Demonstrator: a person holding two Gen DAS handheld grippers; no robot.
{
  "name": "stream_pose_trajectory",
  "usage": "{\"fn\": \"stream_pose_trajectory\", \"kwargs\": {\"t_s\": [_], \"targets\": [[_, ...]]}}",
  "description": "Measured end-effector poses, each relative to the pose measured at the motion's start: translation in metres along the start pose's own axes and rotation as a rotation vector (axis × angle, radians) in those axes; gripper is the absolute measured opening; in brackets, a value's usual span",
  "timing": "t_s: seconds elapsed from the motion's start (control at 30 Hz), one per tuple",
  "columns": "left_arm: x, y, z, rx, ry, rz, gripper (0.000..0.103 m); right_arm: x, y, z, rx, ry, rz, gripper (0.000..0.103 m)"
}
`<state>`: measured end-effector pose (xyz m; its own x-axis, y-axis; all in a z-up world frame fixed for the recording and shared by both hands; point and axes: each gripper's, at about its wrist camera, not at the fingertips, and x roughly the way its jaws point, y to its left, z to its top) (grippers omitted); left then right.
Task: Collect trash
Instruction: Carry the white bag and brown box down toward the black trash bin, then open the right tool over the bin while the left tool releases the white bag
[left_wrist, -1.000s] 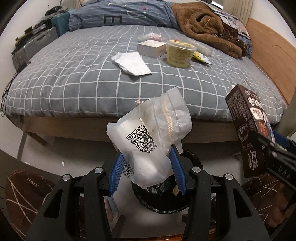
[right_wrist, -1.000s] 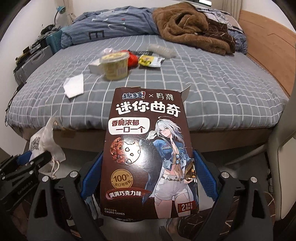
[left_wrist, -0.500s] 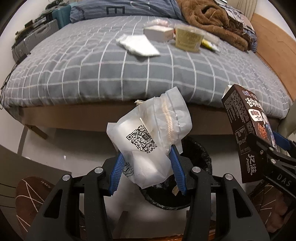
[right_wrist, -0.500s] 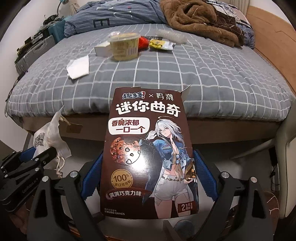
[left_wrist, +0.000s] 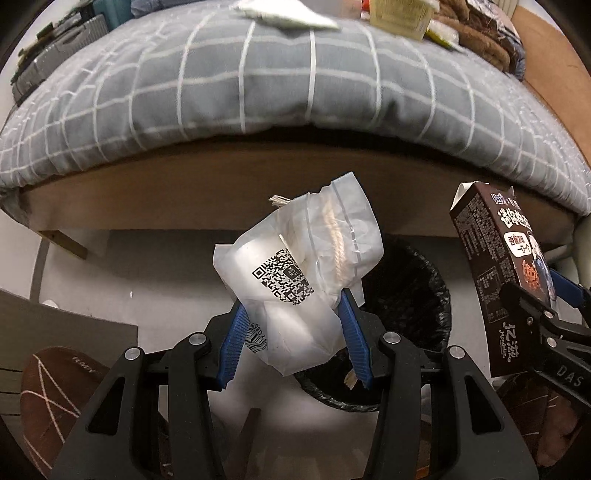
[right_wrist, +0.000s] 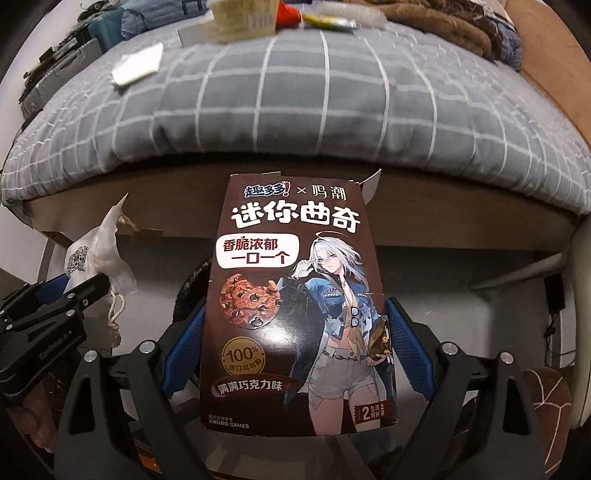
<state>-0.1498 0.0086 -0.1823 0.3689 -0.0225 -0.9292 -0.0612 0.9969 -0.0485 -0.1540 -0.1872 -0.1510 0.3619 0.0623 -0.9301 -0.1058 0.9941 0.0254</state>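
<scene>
My left gripper (left_wrist: 293, 332) is shut on a white plastic bag (left_wrist: 295, 273) with a QR code and a cord, held just above a black-lined trash bin (left_wrist: 413, 295) on the floor. My right gripper (right_wrist: 295, 343) is shut on a brown cookie box (right_wrist: 299, 302), upright between the blue pads. The box (left_wrist: 506, 280) also shows at the right of the left wrist view, and the bag (right_wrist: 99, 258) at the left of the right wrist view. The bin's rim (right_wrist: 188, 291) peeks out behind the box. More trash lies on the bed: a white tissue (right_wrist: 138, 68) and a yellowish cup (right_wrist: 243, 16).
The bed (left_wrist: 258, 92) with a grey checked cover and its wooden frame (left_wrist: 221, 199) stand just beyond the bin. Brown slippers (left_wrist: 51, 391) (right_wrist: 543, 398) lie on the floor at both sides. A brown garment (left_wrist: 480, 40) is piled on the bed's far right.
Both grippers have sunk toward the floor with their loads and tilted further down. The bed edge now fills the upper frame and the bin looks larger and closer.
</scene>
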Motion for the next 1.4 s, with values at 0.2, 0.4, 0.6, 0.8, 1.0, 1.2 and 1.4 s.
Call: {"fn": "stream_pose_trajectory", "kwargs": {"t_s": [0.2, 0.4, 0.6, 0.8, 1.0, 1.2, 1.4], "targets": [[0.022, -0.003, 0.001, 0.005, 0.03, 0.003, 0.048, 0.023, 0.004, -0.003, -0.006, 0.052, 0.006, 0.087], [0.04, -0.007, 0.002, 0.008, 0.075, 0.0, 0.048, 0.05, 0.01, 0.004, -0.021, 0.104, 0.015, 0.087], [0.052, -0.006, 0.002, 0.006, 0.102, 0.006, 0.048, 0.07, 0.013, 0.01, -0.035, 0.149, 0.01, 0.087], [0.06, -0.004, 0.002, -0.008, 0.118, 0.015, 0.048, 0.074, 0.014, 0.018, -0.06, 0.156, 0.031, 0.088], [0.06, -0.008, 0.002, -0.014, 0.122, 0.014, 0.048, 0.074, 0.011, 0.012, -0.058, 0.126, 0.026, 0.095], [0.056, -0.014, 0.002, 0.0, 0.11, 0.004, 0.048, 0.065, -0.002, 0.014, -0.023, 0.1, 0.001, 0.095], [0.05, -0.035, 0.003, 0.018, 0.1, -0.019, 0.048, 0.042, -0.038, 0.02, 0.033, 0.058, -0.018, 0.095]]}}
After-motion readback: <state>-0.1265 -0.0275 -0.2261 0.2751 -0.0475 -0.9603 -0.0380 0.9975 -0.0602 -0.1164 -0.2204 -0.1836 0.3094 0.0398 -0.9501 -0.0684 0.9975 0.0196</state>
